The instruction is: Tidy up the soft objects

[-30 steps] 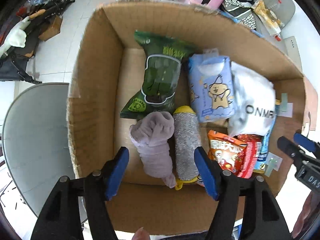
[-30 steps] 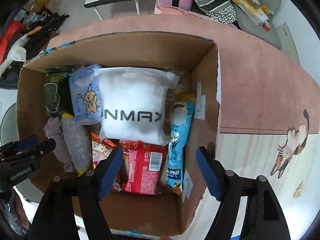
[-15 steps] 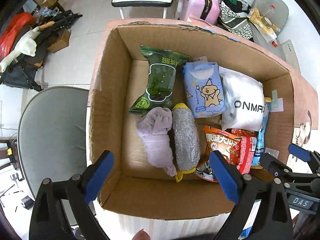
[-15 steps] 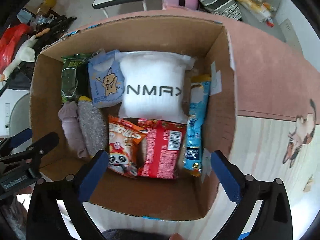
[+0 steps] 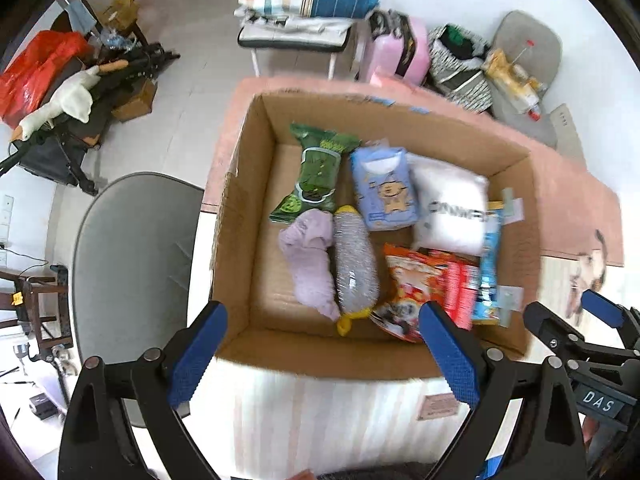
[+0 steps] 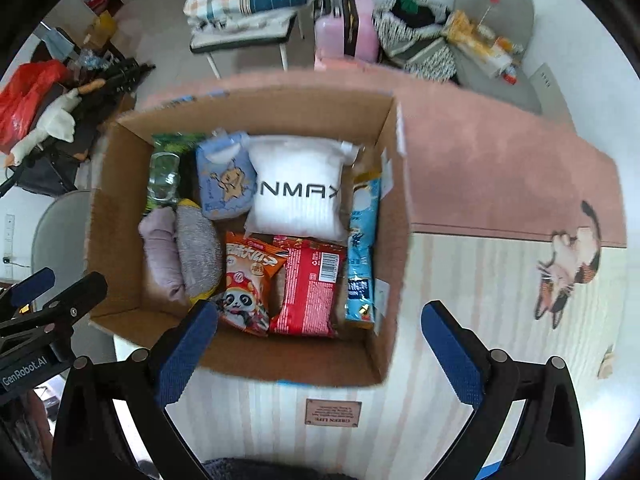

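An open cardboard box [image 5: 240, 240] [image 6: 394, 216] stands on the table and holds soft items. Inside lie a lilac cloth roll [image 5: 310, 264] [image 6: 160, 252], a grey sponge roll [image 5: 356, 268] [image 6: 198, 256], a green packet [image 5: 318, 178], a blue tissue pack [image 5: 386, 188] [image 6: 226, 176], a white ONMAX pouch [image 5: 450, 208] [image 6: 298, 190], an orange panda snack bag [image 6: 246, 280], a red packet [image 6: 310, 284] and a light-blue packet [image 6: 362, 248]. My left gripper [image 5: 324, 356] is open and empty above the box's near wall. My right gripper [image 6: 318, 356] is open and empty, also at the near wall.
The box sits on a pink and striped table mat [image 6: 500, 184] with a cat print [image 6: 568, 264]. A grey chair [image 5: 136, 276] stands left of the table. Behind are a chair with folded bedding [image 5: 304, 4], a pink suitcase [image 5: 396, 52] and floor clutter [image 5: 60, 92].
Both grippers have pulled back and up from the box, which now looks smaller. Their jaws have opened wider. The items in the box have not moved.
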`<state>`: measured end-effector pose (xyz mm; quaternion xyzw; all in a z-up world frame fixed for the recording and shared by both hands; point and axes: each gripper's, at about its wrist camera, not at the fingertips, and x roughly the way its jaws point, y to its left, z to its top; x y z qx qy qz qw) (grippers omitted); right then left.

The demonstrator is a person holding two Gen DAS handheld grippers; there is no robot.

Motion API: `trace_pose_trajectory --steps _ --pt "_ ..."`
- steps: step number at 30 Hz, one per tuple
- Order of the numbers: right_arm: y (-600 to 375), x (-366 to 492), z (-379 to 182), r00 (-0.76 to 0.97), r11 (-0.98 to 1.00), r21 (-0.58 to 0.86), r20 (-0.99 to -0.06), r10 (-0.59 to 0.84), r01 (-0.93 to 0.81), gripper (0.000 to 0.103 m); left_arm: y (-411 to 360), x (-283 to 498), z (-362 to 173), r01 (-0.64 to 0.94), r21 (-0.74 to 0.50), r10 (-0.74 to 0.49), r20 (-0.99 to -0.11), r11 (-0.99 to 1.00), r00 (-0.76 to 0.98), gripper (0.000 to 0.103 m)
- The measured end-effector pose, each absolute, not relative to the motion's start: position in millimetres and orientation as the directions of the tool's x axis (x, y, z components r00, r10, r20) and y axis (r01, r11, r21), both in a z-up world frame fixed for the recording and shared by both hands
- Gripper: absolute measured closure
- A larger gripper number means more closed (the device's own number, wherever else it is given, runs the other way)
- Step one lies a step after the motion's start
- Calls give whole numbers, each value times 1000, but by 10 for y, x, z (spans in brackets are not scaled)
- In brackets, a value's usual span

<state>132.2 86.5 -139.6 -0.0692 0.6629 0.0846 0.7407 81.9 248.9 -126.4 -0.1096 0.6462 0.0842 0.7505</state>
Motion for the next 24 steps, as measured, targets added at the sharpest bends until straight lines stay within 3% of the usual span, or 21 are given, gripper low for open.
trace_pose_trajectory --steps 14,24 --pt "533 401 28 340 975 40 -933 115 -221 0 2133 124 47 -210 -37 45 -926 977 374 5" --pt "356 -139 764 439 972 48 -886 148 -232 0 1975 -355 625 -193 -54 44 -879 980 474 5"
